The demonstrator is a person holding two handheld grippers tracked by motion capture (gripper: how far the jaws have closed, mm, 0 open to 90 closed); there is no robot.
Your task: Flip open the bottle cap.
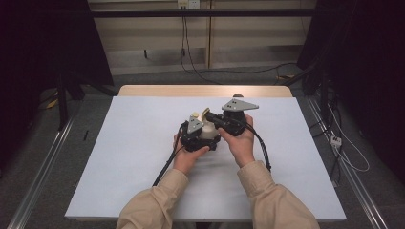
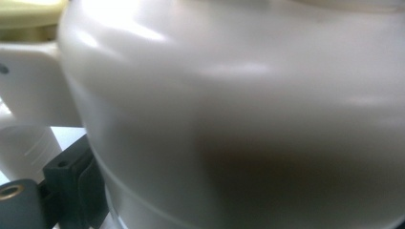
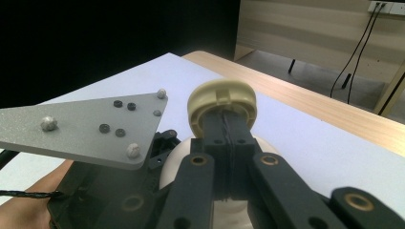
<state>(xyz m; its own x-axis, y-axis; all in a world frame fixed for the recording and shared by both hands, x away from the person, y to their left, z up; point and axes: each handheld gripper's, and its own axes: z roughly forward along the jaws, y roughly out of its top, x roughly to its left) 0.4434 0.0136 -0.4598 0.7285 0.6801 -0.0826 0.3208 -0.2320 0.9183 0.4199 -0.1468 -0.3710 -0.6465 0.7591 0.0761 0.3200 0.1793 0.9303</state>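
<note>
- Right gripper [image 3: 228,129]: fingers together, clamped on a cream ribbed cap [image 3: 222,100] that stands up from the top of a white plastic jug [image 1: 208,131].
- Left gripper [image 1: 193,136]: pressed against the jug's left flank; in its own view the jug wall [image 2: 239,114] is hard against the lens and one dark finger [image 2: 71,181] shows at lower left. Cannot tell whether these fingers are apart or clamped; the jug looks to be between them.
- Jug sits at mid worktop [image 1: 143,143], on the white sheet, with both grippers touching it and a hand behind each.
- Judgement: step in hand is working the cap, probably hinging or twisting it.
- To do it well: keep the left gripper steady as the brace; move the cap about its own axis, without levering sideways, so the jug does not tip.
</note>
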